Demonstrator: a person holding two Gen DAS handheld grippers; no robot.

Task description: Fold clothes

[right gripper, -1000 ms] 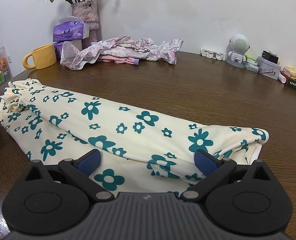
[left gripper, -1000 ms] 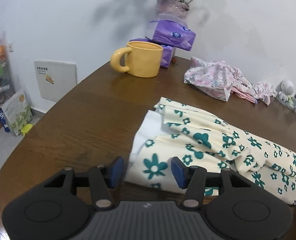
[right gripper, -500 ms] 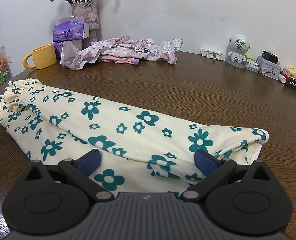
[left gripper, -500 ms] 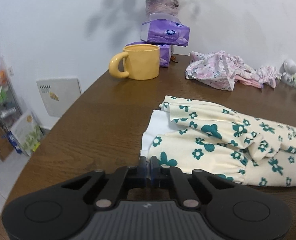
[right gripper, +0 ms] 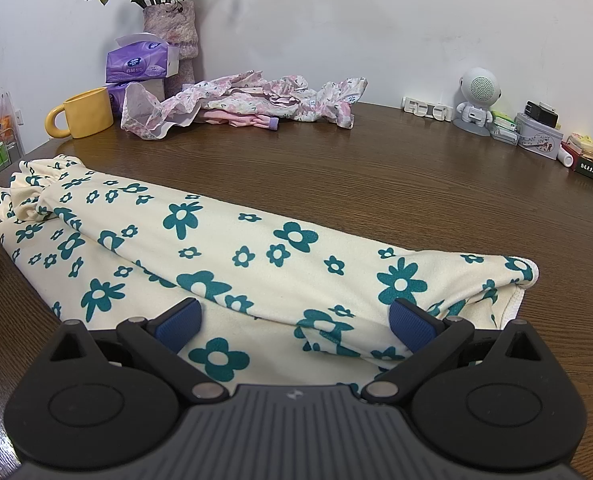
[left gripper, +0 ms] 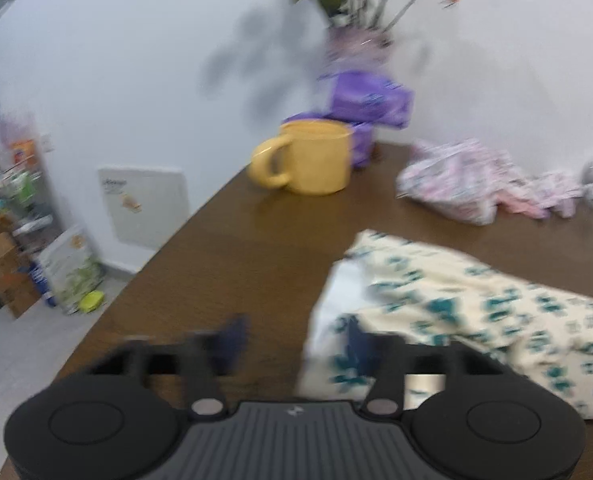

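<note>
A cream garment with teal flowers (right gripper: 256,248) lies folded into a long band across the brown table (right gripper: 376,184). My right gripper (right gripper: 296,326) is open wide just above its near edge, and cloth shows under the gap between the blue pads. In the blurred left wrist view the same garment (left gripper: 476,312) ends at a white-lined edge. My left gripper (left gripper: 296,344) is at that end with its jaws opening. Its right finger stands over the cloth edge and its left finger over bare wood, and the pads press on nothing.
A yellow mug (left gripper: 316,160), purple tissue packs (left gripper: 368,100) and a flower vase (right gripper: 172,32) stand at the back left. A crumpled pink floral pile (right gripper: 248,100) lies behind. A small robot-shaped speaker (right gripper: 476,100) and boxes (right gripper: 540,140) line the right. The table edge (left gripper: 136,280) drops to a cluttered floor.
The left gripper closed at the garment's end half a second ago and has opened again, and its view has swung a little left. The right gripper and the garment's right end have stayed put.
</note>
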